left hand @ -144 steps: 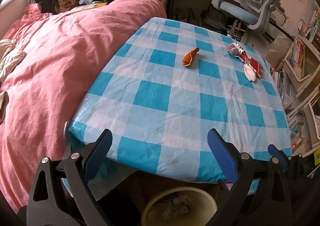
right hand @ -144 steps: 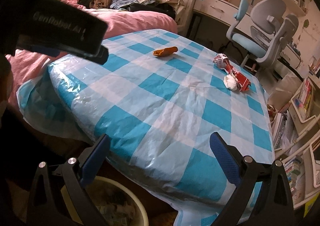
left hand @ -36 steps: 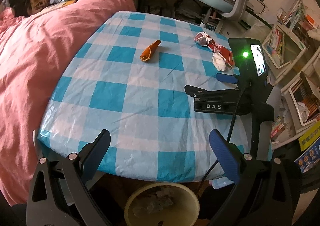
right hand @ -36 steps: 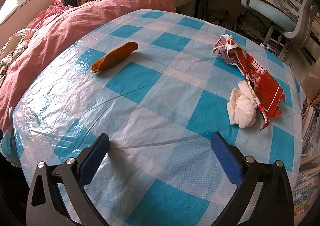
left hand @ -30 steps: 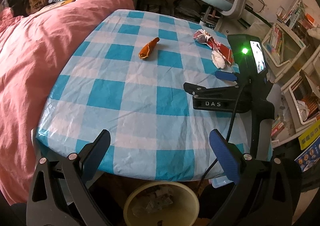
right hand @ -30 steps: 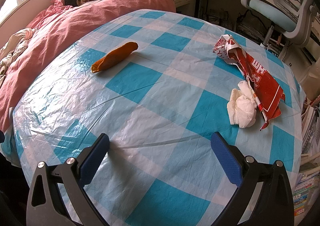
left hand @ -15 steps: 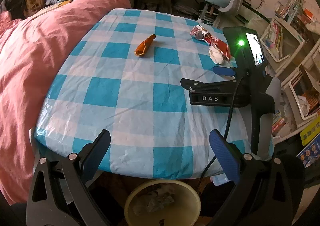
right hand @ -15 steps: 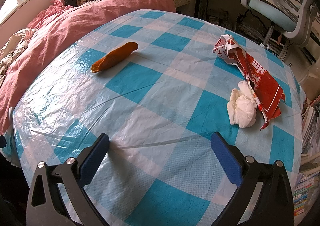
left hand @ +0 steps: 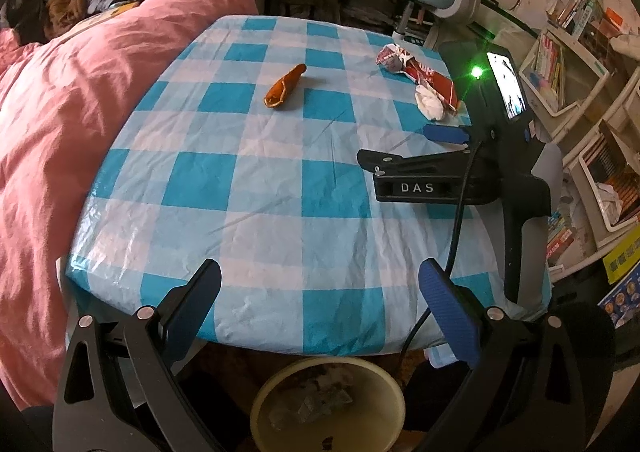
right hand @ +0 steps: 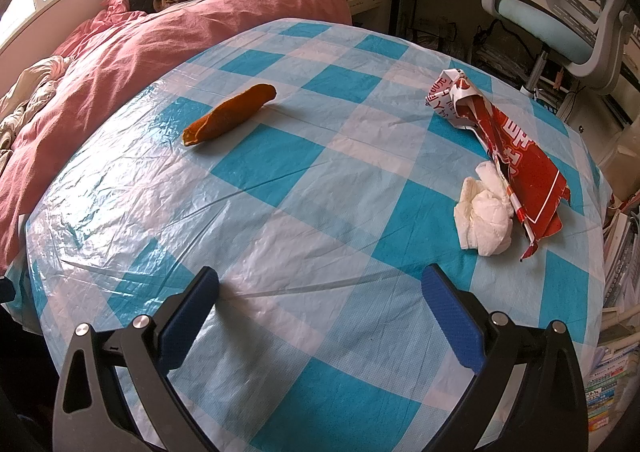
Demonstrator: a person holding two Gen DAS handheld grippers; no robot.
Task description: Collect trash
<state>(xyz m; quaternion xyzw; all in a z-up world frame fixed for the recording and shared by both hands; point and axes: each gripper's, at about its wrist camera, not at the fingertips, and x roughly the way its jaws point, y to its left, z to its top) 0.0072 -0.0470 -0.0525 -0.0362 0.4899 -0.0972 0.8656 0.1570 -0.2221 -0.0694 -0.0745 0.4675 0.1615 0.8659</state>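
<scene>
Right wrist: tissue wad [right hand: 485, 218] beyond spread jaws.

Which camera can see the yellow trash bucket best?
The left wrist view: the trash bucket sits below the table edge, between the open left gripper fingers. The right wrist view does not show it.

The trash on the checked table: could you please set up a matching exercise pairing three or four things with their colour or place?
Things:
1. peel
2. crumpled tissue
3. torn wrapper
4. bin

Descriptions:
A. white, touching the wrapper's near side
B. pale yellow, on the floor below the table's near edge
C. orange-brown, alone toward the bed side
D. red and white, near the chair-side edge

Pairs: 1-C, 2-A, 3-D, 4-B
</scene>
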